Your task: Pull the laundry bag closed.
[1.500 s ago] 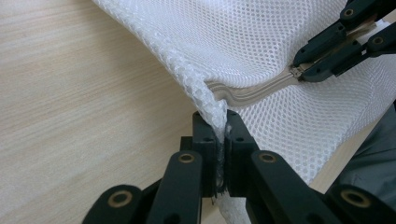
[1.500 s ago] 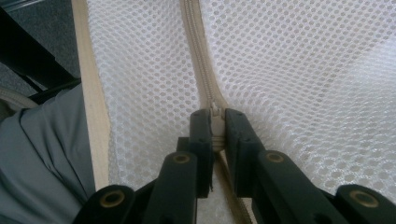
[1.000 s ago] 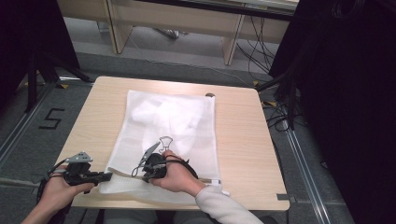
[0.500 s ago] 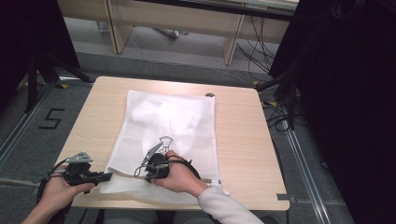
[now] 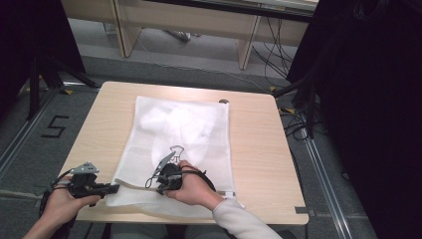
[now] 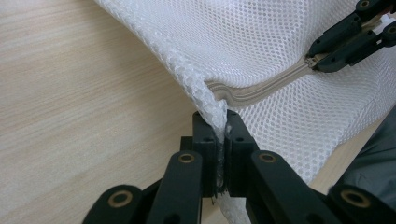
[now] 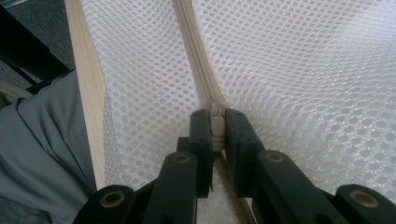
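A white mesh bag (image 5: 184, 134) lies flat on the wooden table (image 5: 259, 149), with paler cloth (image 5: 169, 122) showing inside it. Its beige zipper (image 6: 266, 86) runs along the near edge. My left gripper (image 6: 219, 135) is shut on the bag's near left corner, just beside the zipper's end, at the table's front left (image 5: 115, 188). My right gripper (image 7: 215, 126) is shut on the zipper pull and points along the zipper (image 7: 194, 51). In the left gripper view it comes in from the upper right (image 6: 317, 63). In the high view it sits a short way right of the left one (image 5: 152, 185).
The table's front edge (image 7: 86, 93) runs close beside the zipper, with the person's grey trousers (image 7: 42, 154) below it. A small dark object (image 5: 223, 101) lies at the bag's far right corner. Bare wood lies left and right of the bag. Cables trail on the floor beyond.
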A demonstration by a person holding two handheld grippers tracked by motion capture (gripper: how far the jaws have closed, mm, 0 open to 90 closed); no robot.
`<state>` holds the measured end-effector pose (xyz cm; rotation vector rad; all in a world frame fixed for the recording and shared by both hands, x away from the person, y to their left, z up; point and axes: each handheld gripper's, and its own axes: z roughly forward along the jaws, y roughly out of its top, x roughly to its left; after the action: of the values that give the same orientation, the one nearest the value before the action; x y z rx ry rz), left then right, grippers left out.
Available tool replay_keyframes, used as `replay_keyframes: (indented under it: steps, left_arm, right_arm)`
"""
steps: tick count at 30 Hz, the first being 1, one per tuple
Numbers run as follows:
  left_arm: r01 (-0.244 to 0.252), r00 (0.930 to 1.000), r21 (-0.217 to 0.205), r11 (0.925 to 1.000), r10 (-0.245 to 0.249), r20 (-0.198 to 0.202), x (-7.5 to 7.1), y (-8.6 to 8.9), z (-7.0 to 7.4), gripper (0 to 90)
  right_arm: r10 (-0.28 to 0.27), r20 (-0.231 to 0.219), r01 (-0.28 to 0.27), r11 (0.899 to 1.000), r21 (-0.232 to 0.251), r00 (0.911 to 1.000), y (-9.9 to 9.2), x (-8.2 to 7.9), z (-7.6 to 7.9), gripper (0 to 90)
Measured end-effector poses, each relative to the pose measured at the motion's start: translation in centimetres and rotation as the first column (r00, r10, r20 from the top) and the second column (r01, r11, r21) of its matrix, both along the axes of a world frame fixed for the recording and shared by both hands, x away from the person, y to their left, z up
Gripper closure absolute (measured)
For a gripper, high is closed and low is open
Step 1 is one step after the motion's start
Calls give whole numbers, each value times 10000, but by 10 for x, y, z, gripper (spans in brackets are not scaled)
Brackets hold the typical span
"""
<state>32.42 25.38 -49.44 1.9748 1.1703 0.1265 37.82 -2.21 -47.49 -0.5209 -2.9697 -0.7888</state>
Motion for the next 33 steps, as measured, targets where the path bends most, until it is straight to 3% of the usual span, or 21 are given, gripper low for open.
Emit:
replay_keyframes:
  steps: [16,17,19,21,27,33]
  left_arm:
    - [8,10000,26,10000,-8,-3,0,0,0,854]
    - [-48,10000,-175,9998,48,1,0,-1,0,854]
    - [-59,10000,-182,9998,59,-4,0,-1,0,854]
    - [27,10000,-8,10000,-27,-8,0,0,0,854]
    - [-30,10000,-148,9999,30,1,0,-1,0,854]
    - [-49,10000,0,10000,49,-75,0,-1,0,854]
  right_arm:
    - [16,-78,-16,10000,-20,10000,-5,0,1,827]
    - [61,-10,-61,10000,-56,10000,-5,0,1,828]
    - [139,17,-139,9999,-49,9999,-5,0,1,827]
    - [90,14,-90,9999,-128,10000,-6,0,2,828]
    - [2,-4,-2,9999,-132,10000,-8,0,2,828]
    - [-11,16,11,9999,-133,10000,-11,0,3,828]
